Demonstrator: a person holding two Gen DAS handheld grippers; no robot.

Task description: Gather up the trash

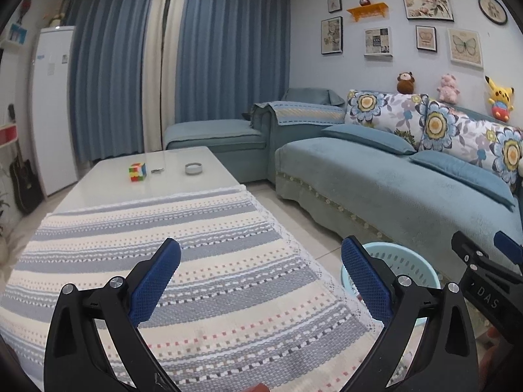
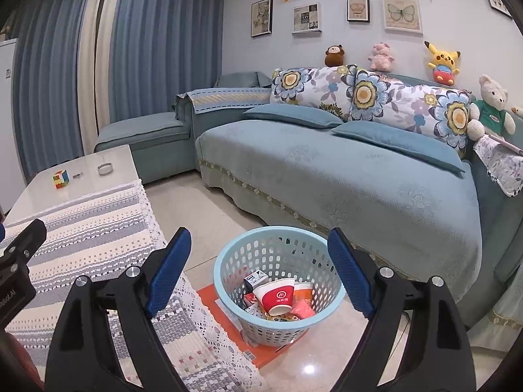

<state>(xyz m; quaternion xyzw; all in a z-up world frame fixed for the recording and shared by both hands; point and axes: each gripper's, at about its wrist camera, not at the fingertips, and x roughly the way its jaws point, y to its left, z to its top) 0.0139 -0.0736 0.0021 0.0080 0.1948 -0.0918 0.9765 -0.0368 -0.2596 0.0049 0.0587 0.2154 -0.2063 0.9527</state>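
A light blue perforated basket [image 2: 228, 271] stands on the floor between table and sofa, on an orange sheet [image 2: 212, 297]. It holds a red-and-white paper cup [image 2: 276, 297], a small carton [image 2: 255, 277] and pink wrappers [image 2: 302, 310]. My right gripper [image 2: 260, 254] is open and empty, held above the basket. My left gripper [image 1: 260, 261] is open and empty over the striped tablecloth [image 1: 163, 245]; the basket's rim [image 1: 402, 261] shows behind its right finger. The right gripper's body [image 1: 483, 281] shows at the right edge of the left wrist view.
The white coffee table [image 1: 104, 176] carries a puzzle cube [image 1: 137, 172], a small metal item [image 1: 157, 171] and a round white dish [image 1: 193, 168] at its far end. A blue sofa [image 2: 343, 179] with cushions runs along the right. A white fridge [image 1: 54, 107] and guitar [image 1: 24, 183] stand left.
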